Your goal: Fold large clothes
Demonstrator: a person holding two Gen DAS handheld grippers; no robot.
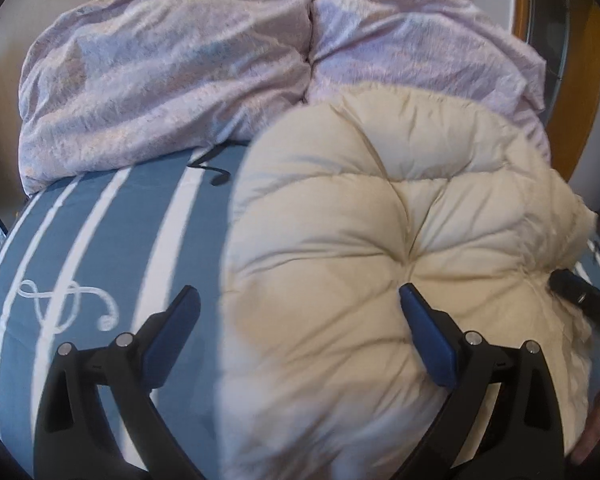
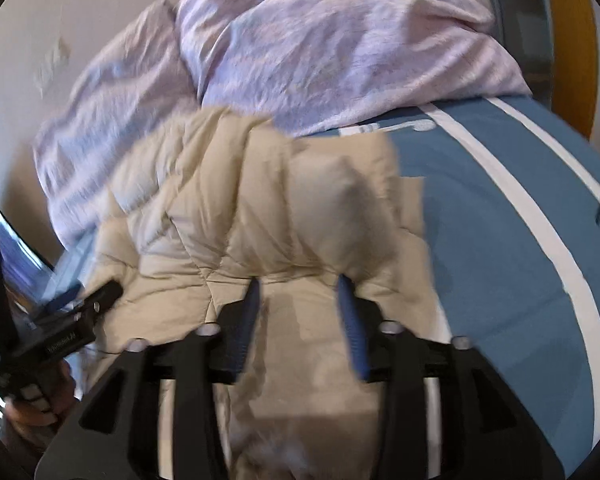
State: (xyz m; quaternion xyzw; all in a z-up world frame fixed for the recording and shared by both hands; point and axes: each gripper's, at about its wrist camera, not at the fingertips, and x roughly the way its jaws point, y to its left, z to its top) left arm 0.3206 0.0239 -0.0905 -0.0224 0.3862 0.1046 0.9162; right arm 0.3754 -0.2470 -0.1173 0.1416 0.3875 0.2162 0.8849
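- Folding looks well advanced, in my judgement: the cream quilted down jacket lies on the bed as one compact, puffy bundle, not spread out at full length.
- It rests on the blue bedsheet with white stripes, its far edge touching the crumpled pink duvet heaped toward the wall.
- No sleeve hangs loose in the left wrist view; the top layer shows only quilting seams that meet at a pucker near the middle.
- In the right wrist view the jacket is blurred, and its right edge looks uneven, with a squarish flap lying against the sheet. Whether that is a sleeve or a hem I cannot tell.
- The left gripper has its jaws spread wide and released, one blue finger over bare sheet and the other over the jacket's near part; nothing is pinched between them.
- The right gripper is also released, its jaws apart just above the jacket's near edge, with fabric below the gap but not pressed by the pads.
- What seems left: squaring the uneven right side, pressing the puffy bundle flatter, and perhaps one more fold to make it smaller.
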